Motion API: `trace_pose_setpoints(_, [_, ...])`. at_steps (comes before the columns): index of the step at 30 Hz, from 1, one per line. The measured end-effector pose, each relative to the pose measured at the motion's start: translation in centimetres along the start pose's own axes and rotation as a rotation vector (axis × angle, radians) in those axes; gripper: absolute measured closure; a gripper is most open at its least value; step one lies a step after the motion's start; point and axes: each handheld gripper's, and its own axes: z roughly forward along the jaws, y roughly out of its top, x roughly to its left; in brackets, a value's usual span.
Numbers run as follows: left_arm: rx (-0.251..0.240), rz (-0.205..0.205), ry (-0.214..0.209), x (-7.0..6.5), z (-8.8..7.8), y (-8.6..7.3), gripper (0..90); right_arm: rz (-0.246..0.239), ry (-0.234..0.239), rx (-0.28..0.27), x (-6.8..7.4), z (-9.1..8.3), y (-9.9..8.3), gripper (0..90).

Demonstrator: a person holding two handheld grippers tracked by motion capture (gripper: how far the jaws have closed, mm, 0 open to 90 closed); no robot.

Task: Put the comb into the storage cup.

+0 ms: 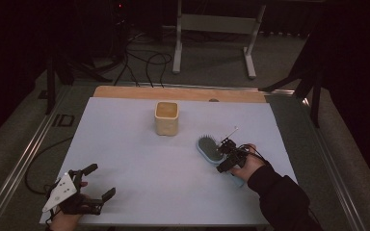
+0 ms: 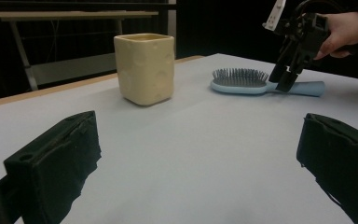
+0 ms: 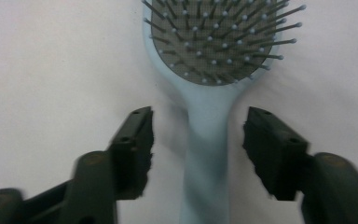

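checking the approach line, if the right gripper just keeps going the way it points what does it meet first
The hairbrush: its light blue handle lies straight ahead between the open jaws of the right gripper, bristles facing up. Going on, the gripper would likely straddle the handle and reach the table; how far off is unclear.

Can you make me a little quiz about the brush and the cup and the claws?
1. True or false: the right claw is already squeezed shut on the hairbrush.
2. Which way do the hairbrush's bristles point? A) up B) down into the table C) sideways toward the cup
3. Fill in: the yellow cup stands upright on the ____ side of the table from the person.

Key
1. False. Its jaws are open, one on each side of the blue handle, not touching it.
2. A.
3. Far. The left claw is near the front edge, open and holding nothing.
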Motion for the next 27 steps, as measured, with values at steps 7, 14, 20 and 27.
trace_pose_setpoints(7, [0.001, 0.001, 0.0, 0.0, 0.0, 0.0, 0.0, 0.013, 0.002, 0.019, -0.4, 0.4, 0.3, 55.3])
trace_pose_setpoints(14, [0.003, 0.003, -0.001, 0.0, 0.0, 0.0, 0.0, 0.022, 0.005, 0.04, -0.4, 1.0, 0.9, 59.7])
trace_pose_setpoints(20, [0.002, 0.003, -0.002, 0.0, 0.0, 0.0, 0.0, 0.007, 0.008, 0.066, -0.6, 1.3, 1.2, 63.4])
trace_pose_setpoints(27, [0.002, 0.001, -0.003, 0.0, 0.0, -0.1, 0.0, -0.005, -0.001, 0.084, -0.5, 1.3, 1.3, 65.2])
